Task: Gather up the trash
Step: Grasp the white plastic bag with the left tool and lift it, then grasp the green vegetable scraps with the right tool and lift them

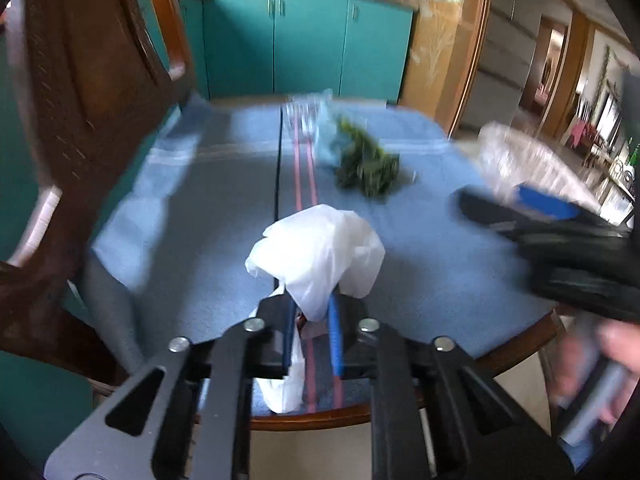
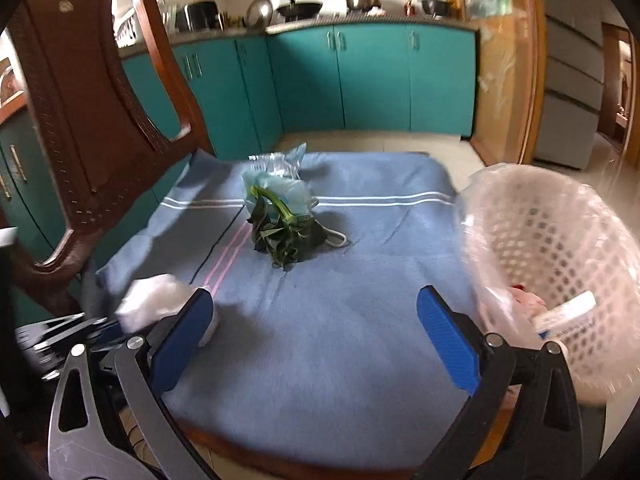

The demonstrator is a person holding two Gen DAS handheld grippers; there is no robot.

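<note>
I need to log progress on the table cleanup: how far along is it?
Done: some items already lie in the white basket. In hand: the left gripper pinches the white plastic bag; the right gripper is open, empty. Left: the leaves and clear wrapper.

Left gripper (image 1: pixel 312 320) clamped, right gripper (image 2: pixel 316 320) agape.
</note>
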